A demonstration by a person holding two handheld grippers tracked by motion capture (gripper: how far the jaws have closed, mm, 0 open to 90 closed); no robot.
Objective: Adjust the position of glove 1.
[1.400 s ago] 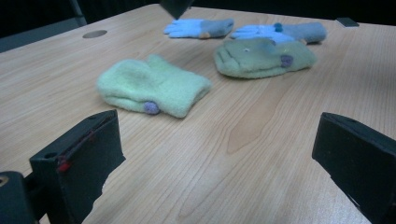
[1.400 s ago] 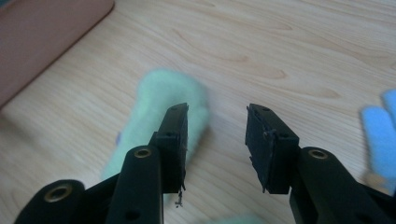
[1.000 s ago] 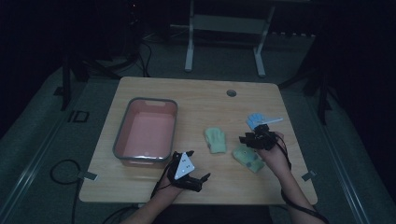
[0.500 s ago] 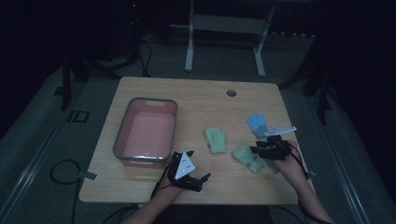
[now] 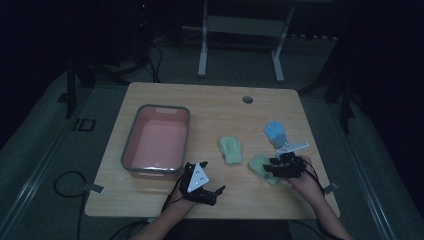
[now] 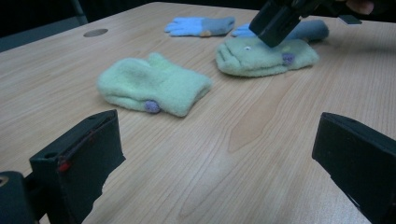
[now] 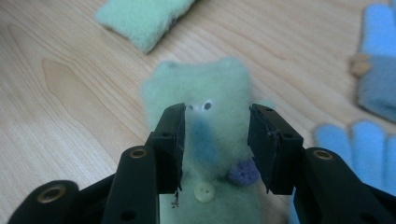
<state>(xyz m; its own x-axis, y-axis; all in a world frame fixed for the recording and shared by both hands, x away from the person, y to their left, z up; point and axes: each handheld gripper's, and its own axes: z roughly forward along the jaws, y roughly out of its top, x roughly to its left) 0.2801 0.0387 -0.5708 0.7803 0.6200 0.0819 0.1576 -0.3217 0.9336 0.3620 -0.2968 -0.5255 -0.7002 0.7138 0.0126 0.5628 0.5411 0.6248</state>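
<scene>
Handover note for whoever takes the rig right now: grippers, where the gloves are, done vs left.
Right gripper: jaws open, either side of the near green glove, which lies flat on the table; the jaws have just been opening and are not clamped.
Left gripper: open, nothing held, resting near the table's front edge by the pink tub.
Second green glove lies mid-table. Two blue gloves lie beyond the right gripper.
Done: nothing in the tub so far.
Left: probably close on the near green glove and lift it; all four gloves are still loose on the table.
</scene>
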